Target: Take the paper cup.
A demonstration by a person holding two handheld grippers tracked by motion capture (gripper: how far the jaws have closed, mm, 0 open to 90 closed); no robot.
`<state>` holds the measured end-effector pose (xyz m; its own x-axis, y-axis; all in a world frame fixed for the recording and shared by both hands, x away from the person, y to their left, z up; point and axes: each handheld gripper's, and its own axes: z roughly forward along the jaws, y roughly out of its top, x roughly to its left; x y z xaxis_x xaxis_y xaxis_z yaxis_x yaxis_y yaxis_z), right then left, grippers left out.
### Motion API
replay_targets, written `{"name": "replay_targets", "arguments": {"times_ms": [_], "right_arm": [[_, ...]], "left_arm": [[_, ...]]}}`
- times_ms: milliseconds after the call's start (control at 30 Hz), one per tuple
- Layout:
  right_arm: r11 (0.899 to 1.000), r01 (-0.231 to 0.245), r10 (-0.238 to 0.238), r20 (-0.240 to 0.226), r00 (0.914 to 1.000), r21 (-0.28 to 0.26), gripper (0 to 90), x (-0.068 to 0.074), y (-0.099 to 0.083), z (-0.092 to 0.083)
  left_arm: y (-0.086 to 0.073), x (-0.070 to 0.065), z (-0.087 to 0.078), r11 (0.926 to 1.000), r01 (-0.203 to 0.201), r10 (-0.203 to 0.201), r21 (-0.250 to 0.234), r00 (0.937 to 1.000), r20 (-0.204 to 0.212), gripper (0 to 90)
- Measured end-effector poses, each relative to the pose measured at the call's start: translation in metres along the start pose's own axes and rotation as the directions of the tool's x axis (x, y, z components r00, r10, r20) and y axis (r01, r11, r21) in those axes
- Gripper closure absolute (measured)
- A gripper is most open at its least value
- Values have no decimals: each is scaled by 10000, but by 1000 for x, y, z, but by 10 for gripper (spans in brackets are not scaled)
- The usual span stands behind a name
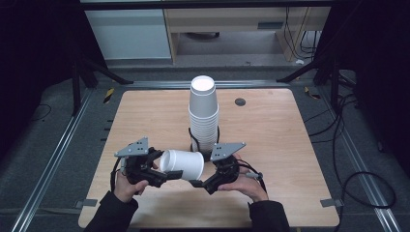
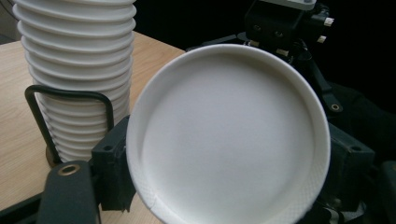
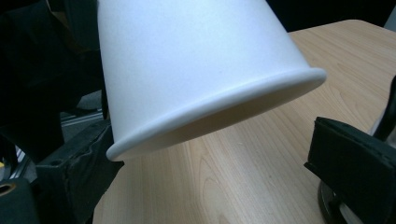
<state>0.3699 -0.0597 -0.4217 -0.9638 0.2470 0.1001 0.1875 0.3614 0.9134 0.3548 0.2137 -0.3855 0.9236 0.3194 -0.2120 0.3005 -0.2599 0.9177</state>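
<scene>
Two grippers are seen at the near edge of the bench [image 1: 270, 125]. A single white cup [image 1: 183, 164] is held on its side between them, just above the wood. It is pinched at its closed base end by the left gripper [image 1: 167, 175], jaws pressed vs. the cup wall. The right gripper [image 1: 199, 183] is spread, jaws either side of the cup's rim, not clamped. Farther back, approx. mid-bench, a tall cup stack [image 1: 203, 113] is kept upright in a black wire holder [image 2: 70, 95].
</scene>
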Motion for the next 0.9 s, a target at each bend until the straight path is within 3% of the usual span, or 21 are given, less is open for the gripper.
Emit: {"name": "replay_targets", "arguments": {"times_ms": [467, 900], "right_arm": [[9997, 232, -229, -415, 9989, 69, 26, 3, 1, 8], [9988, 445, -433, -648, 9970, 180, 62, 5, 2, 12]], "left_arm": [[-2, -2, 7, 9997, -27, 17, 255, 9992, 388, 215], [-3, -4, 11, 9987, -142, 119, 481, 9988, 476, 215]]}}
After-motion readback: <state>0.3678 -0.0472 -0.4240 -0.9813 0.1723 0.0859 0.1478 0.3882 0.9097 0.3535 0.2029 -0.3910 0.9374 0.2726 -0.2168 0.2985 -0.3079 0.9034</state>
